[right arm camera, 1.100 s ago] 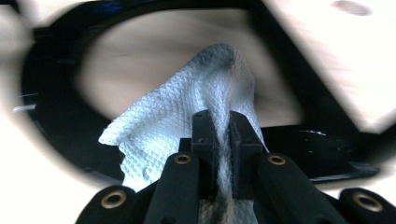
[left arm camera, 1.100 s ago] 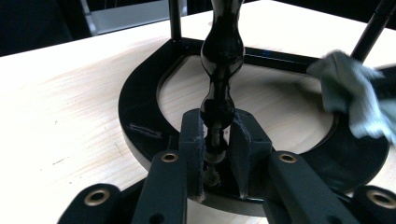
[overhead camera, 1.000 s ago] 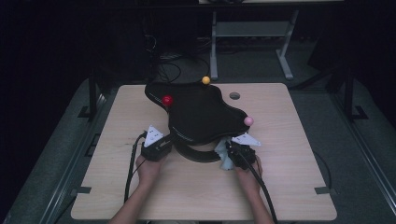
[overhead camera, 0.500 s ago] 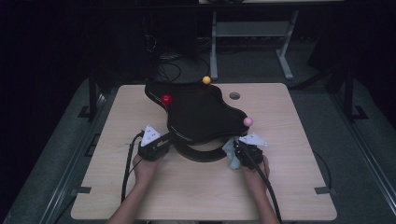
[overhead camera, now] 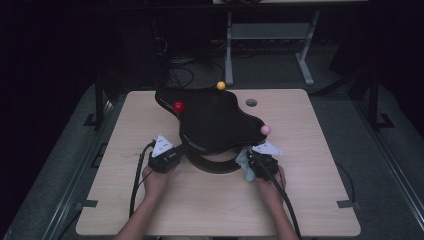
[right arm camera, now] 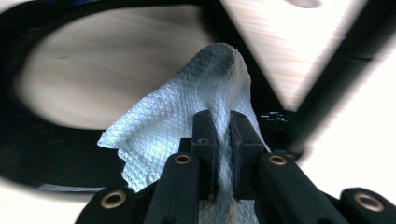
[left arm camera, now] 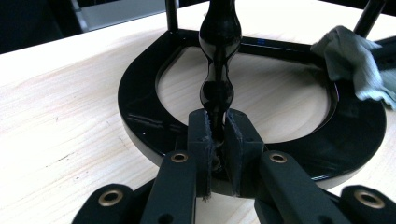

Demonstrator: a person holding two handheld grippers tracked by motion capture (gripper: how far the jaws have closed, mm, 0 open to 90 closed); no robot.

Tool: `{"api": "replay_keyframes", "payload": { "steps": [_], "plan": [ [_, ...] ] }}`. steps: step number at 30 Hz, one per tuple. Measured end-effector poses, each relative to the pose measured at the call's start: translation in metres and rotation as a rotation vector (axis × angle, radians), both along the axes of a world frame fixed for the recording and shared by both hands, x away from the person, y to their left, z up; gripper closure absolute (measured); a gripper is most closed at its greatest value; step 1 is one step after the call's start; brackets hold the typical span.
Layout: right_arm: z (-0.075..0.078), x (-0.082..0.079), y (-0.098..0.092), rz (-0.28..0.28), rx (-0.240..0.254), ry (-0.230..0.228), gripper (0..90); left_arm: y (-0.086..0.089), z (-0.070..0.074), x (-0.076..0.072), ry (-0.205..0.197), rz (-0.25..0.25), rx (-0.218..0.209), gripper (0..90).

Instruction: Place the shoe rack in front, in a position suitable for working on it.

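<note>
Two grippers are at work on a black glossy stand with a ring-shaped base [left arm camera: 140,121] that sits mid-table under a wide black curved top [overhead camera: 215,120]. The left gripper [left arm camera: 217,140] has its jaws pressed together on the stand's thin wavy upright post [left arm camera: 218,51], just above the base. The right gripper [right arm camera: 222,135] pinches a pale blue-grey textured wiping cloth [right arm camera: 187,116], which hangs against the base ring's right side, as seen from above [overhead camera: 243,162].

Judging from this, the risks lie mostly in the grip on the post. It is smooth and rounded, so the pads could slide along it if the cloth is pushed hard, and the whole stand might then skate over the wooden table [overhead camera: 320,200] or tip. Coloured balls perch on the top: red [overhead camera: 178,106], orange [overhead camera: 221,85] and pink [overhead camera: 265,130]; a jolt could disturb them. Only a fold of cloth is held, so a firm drag across the ring could pull it free. The right gripper's cable [overhead camera: 285,200] trails near the table edge and might snag
</note>
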State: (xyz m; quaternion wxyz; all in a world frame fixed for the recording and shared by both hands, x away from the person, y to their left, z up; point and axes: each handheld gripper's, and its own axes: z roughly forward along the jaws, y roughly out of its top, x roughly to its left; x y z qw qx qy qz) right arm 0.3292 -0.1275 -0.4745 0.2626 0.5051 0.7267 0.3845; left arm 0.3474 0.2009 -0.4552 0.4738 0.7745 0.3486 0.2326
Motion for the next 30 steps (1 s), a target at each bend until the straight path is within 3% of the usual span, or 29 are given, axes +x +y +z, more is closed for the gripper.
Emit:
{"api": "replay_keyframes", "payload": {
  "steps": [2, 4, 6, 8, 10, 13, 17, 19, 22, 25, 27, 30],
  "plan": [
    [0.0, -0.003, 0.006, 0.027, -0.034, -0.013, 82.3, 0.0, 0.0, 0.0, 0.003, 0.0, 0.002, 81.3],
    [0.0, 0.0, 0.002, 0.035, -0.026, -0.011, 82.3, 0.001, 0.0, -0.001, 0.001, -0.007, 0.004, 81.6],
    [0.0, 0.004, -0.005, 0.004, -0.03, -0.012, 82.2, 0.001, 0.0, -0.001, 0.0, -0.013, 0.006, 82.2],
    [-0.001, 0.008, -0.011, -0.012, 0.004, 0.001, 82.3, 0.0, -0.001, 0.0, -0.001, -0.014, 0.004, 82.3],
    [-0.001, 0.006, -0.007, -0.021, -0.01, -0.004, 82.4, -0.001, -0.002, 0.001, -0.004, -0.013, 0.0, 81.1],
    [0.0, 0.002, 0.002, 0.029, 0.024, 0.008, 82.3, -0.001, -0.002, 0.002, -0.009, -0.005, -0.001, 80.3],
    [0.001, 0.0, 0.008, 0.081, 0.013, 0.016, 82.2, -0.001, -0.002, 0.002, -0.014, -0.003, 0.002, 80.2],
    [0.001, 0.002, 0.002, 0.046, 0.006, 0.009, 82.2, -0.001, -0.002, 0.001, -0.018, -0.002, 0.006, 80.2],
    [0.0, 0.004, -0.001, 0.013, 0.036, 0.013, 82.2, -0.002, -0.003, 0.002, -0.018, -0.003, -0.001, 79.4],
    [0.0, -0.002, 0.013, 0.083, 0.065, 0.023, 82.1, -0.003, -0.003, 0.002, -0.026, 0.0, -0.001, 77.5],
    [0.0, -0.005, 0.021, 0.119, 0.043, 0.018, 82.0, -0.004, -0.003, 0.002, -0.033, 0.002, 0.005, 77.0],
    [0.001, -0.003, 0.018, 0.11, 0.021, 0.012, 82.0, -0.004, -0.003, 0.002, -0.028, 0.001, 0.004, 75.8]
  ]
}}
